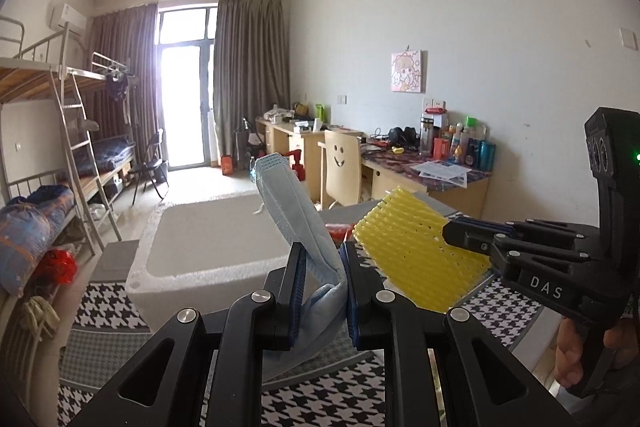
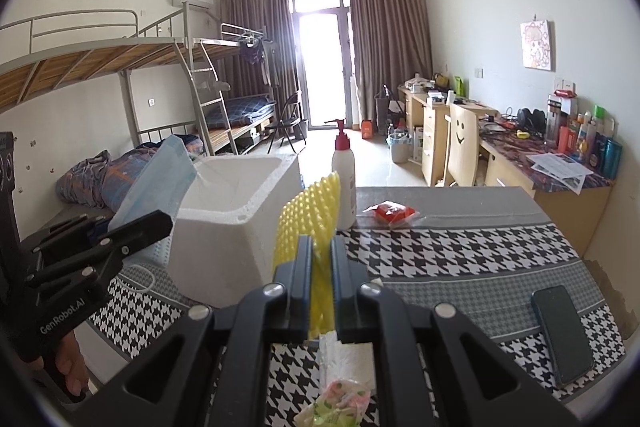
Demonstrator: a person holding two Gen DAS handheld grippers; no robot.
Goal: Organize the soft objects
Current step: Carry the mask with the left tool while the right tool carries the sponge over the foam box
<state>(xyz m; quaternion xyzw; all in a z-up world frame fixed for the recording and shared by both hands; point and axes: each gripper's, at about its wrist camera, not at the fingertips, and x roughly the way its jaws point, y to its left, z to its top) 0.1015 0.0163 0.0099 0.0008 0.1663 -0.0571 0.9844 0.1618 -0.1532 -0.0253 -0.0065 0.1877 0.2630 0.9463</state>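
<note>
Dorm room, bunk beds along one wall, desks along the other, bright balcony door at the far end. Work happens at a bench (image 2: 460,251) under a black-and-white houndstooth cloth.

Left gripper (image 1: 322,289): jaws clamped on a folded blue face mask (image 1: 294,211). Mask stands up out of the jaws, lifted clear of the bench, just beside the near rim of a white foam box (image 1: 192,247). One ear loop hangs loose below it, seen from the right wrist camera. A hand (image 2: 70,367) shows under that gripper's handle.

Right gripper (image 2: 320,275): jaws clamped on a yellow foam net sleeve (image 2: 308,223), also held up off the cloth, near the box's right corner. Sleeve is flattened between the pads, its ribbed mesh fanning out above them.

Foam box is open-topped; nothing visible inside from either view.

Also on the bench: white pump bottle with red top (image 2: 344,183) standing upright behind the sleeve; small red packet (image 2: 390,213) to its right; dark phone (image 2: 562,335) lying flat near the right edge; a pale green and pink wrapped packet (image 2: 340,403) under the right gripper, close to the near edge.
</note>
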